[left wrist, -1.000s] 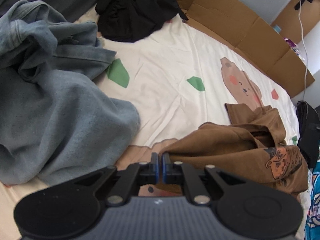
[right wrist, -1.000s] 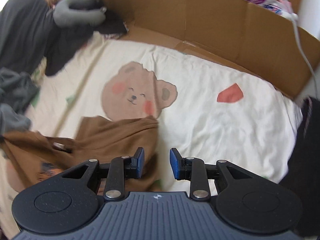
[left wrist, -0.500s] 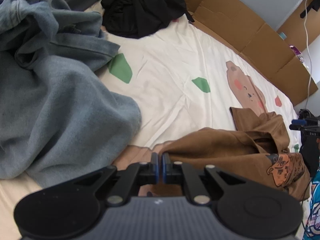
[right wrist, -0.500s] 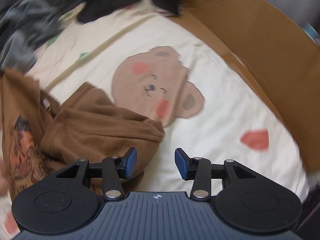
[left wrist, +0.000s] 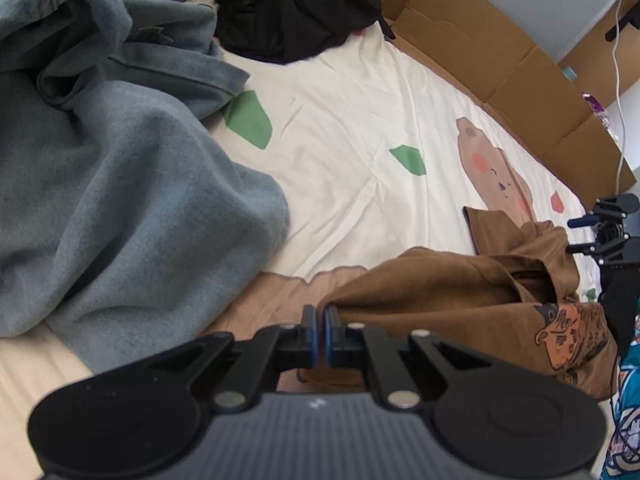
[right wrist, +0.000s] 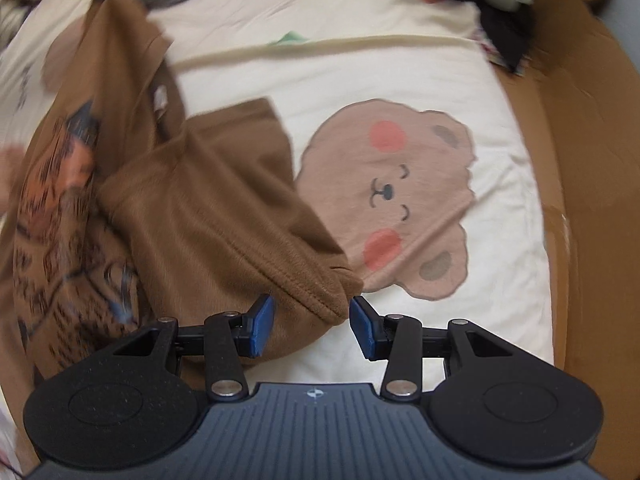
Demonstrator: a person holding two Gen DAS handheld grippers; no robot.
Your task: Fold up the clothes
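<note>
The left gripper (left wrist: 319,334) is pinched shut on a corner of the brown shirt (left wrist: 460,300), crumpled at lower right on the bed (left wrist: 360,128). The right gripper (right wrist: 311,326), jaws just spread wider, straddles its hem without pressing. No fold is made yet; spreading comes first.

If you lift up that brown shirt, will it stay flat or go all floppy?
Probably floppy: the brown shirt already lies in soft rumpled folds on the bedsheet. It likely sags between grips, since only its corner sits in the shut left gripper. Its thick hemmed edge, between the open right gripper pads, probably won't slip easily.
</note>
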